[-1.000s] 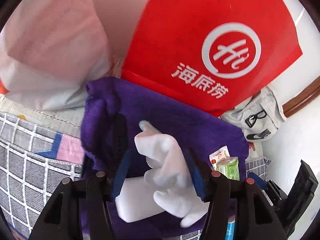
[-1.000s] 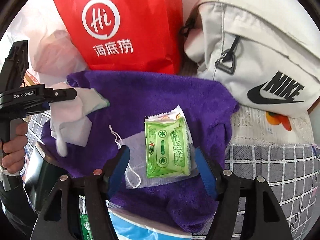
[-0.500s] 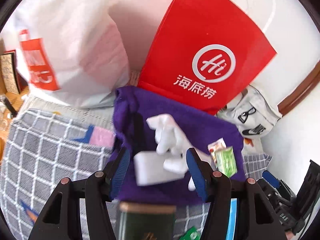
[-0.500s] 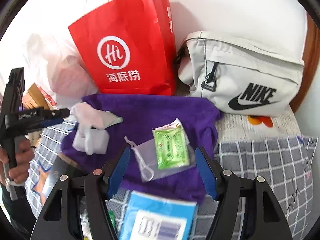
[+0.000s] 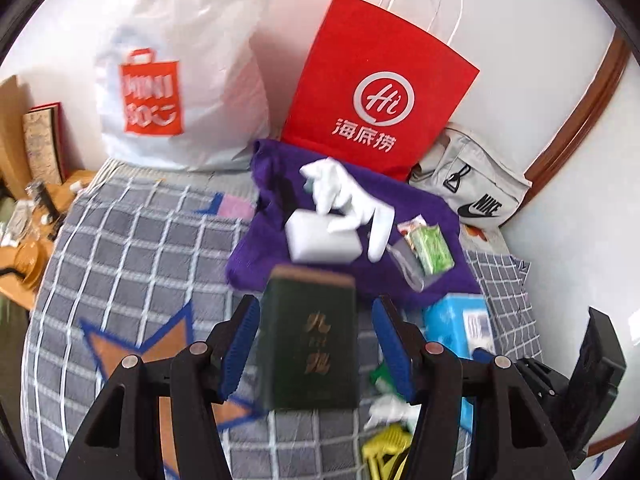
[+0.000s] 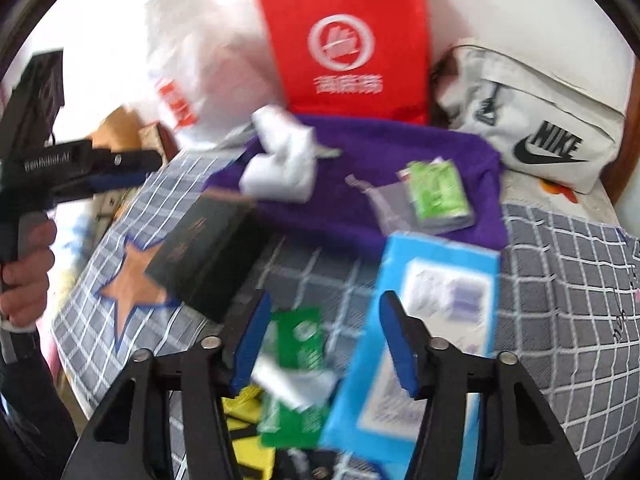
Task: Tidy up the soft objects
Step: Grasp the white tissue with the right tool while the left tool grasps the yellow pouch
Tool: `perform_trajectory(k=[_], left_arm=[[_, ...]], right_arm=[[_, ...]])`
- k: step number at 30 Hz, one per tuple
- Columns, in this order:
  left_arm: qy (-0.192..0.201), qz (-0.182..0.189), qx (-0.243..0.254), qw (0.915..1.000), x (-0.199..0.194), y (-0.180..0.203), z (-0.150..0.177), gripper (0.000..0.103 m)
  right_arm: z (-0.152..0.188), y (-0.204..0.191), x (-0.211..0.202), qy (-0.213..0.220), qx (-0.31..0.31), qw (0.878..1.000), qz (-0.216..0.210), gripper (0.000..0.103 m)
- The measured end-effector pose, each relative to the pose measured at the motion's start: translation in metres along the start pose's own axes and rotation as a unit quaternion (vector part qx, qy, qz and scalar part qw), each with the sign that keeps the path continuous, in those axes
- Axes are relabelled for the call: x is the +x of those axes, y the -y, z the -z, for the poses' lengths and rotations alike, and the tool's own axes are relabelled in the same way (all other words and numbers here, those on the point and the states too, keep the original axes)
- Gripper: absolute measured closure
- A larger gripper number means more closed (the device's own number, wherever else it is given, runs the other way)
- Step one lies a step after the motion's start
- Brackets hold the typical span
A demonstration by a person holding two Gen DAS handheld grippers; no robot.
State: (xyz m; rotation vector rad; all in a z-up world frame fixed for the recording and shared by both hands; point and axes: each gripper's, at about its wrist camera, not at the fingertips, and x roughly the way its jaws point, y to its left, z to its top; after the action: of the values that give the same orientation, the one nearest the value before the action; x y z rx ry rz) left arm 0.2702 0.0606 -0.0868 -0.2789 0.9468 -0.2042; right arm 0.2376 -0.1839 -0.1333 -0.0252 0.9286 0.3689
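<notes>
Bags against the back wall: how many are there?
3: a white plastic shopping bag leftmost, a red paper carrier bag in the middle, a grey fabric Nike bag rightmost. Others may be hidden.

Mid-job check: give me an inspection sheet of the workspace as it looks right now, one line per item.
Surface: checked grey bedcover with an orange star patch.
Job's things: purple towel spread out; on it a white glove, a white block and a green packet on a clear pouch.
Clutter: dark green book, blue box, green sachets, yellow item.
Grippers: left gripper open, empty, above the book; right gripper closing, nothing between its pads.
Cables: nothing seen.
Surroundings: red paper bag, white plastic bag, grey Nike bag against the wall.
</notes>
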Motion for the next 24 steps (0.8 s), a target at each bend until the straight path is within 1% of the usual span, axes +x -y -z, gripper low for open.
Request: perform_trajectory(k=[1,2,6,9,12,14,15,17,18,19,21,24], left_arm=[[0.001,0.001,0.0,1.0,-0.003,-0.003,0.008,0.047],[0.0,0.001,0.002,1.0,-0.005,-0.005,0.013,0.047],[-0.005,-0.004,0.001,1.0,-0.013,-0.016,0.038,0.047],[-0.005,0.003,-0.013,0.9999,-0.019,-0.028,0.052,0.047],[-0.008,0.013,-0.025,0.9996,-0.023,-0.037,0.062,0.047],[-0.007,0.014,-0.026,0.9995,-0.026,-0.04,0.066,0.048],[-0.006,0.016,-0.027,0.9995,-0.028,-0.04,0.068,0.048],[-0.008,0.02,-0.021,0.9996,-0.03,-0.039,0.071,0.048],[-0.008,0.018,-0.019,0.9996,-0.03,-0.038,0.072,0.048],[-0.008,0.013,-0.017,0.9997,-0.031,-0.037,0.074,0.048],[-0.01,0.011,-0.016,0.9998,-0.031,-0.037,0.077,0.048],[-0.019,0.019,-0.022,0.9994,-0.029,-0.038,0.085,0.048]], right_arm=[[0.006,-0.009,0.004,-0.009,-0.012,1.0,-0.002,0.065],[0.009,-0.014,0.007,-0.017,-0.02,1.0,-0.004,0.067],[0.024,-0.036,0.023,-0.05,-0.057,0.997,-0.007,0.067],[0.031,-0.049,0.028,-0.057,-0.077,0.995,-0.015,0.067],[0.035,-0.057,0.037,-0.068,-0.087,0.994,-0.007,0.066],[0.037,-0.059,0.048,-0.078,-0.092,0.993,0.007,0.065],[0.038,-0.061,0.057,-0.088,-0.096,0.991,0.023,0.067],[0.039,-0.066,0.063,-0.081,-0.107,0.99,0.05,0.077],[0.039,-0.069,0.061,-0.075,-0.112,0.989,0.056,0.089],[0.037,-0.071,0.058,-0.071,-0.112,0.99,0.053,0.089],[0.034,-0.072,0.042,-0.045,-0.096,0.994,0.035,0.089],[0.032,-0.071,0.021,-0.019,-0.08,0.996,0.02,0.089]])
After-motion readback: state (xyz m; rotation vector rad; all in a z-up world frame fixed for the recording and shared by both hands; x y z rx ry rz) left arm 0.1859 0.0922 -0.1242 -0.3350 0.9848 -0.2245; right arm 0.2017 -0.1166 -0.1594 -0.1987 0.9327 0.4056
